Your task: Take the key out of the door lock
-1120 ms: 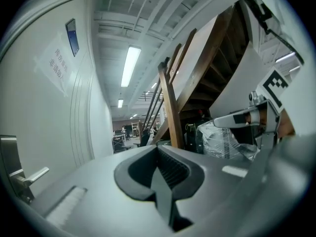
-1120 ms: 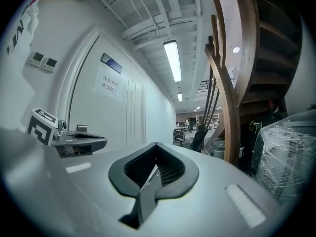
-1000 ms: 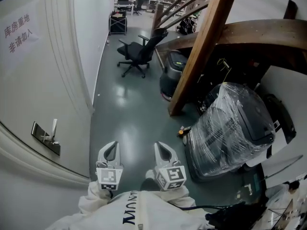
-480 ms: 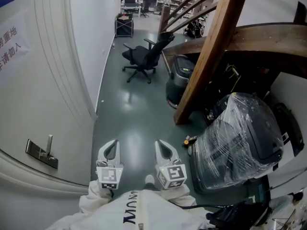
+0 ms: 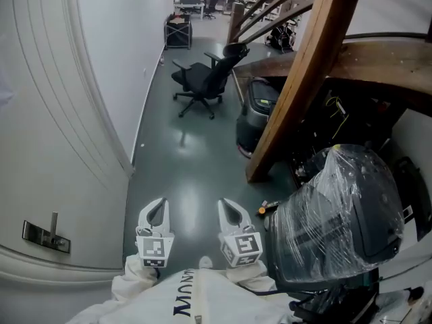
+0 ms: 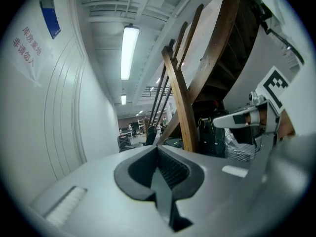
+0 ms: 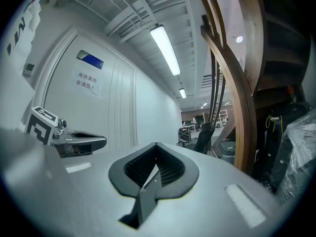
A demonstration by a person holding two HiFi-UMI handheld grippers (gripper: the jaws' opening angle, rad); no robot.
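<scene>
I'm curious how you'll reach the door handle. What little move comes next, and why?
Probably swing the left gripper leftward toward the silver metal door handle on the white door: both it and the right gripper hang shut, empty, away from it.

White sleeves (image 5: 128,285), grey grippers (image 5: 156,211) with marker cubes (image 5: 154,248)
</scene>
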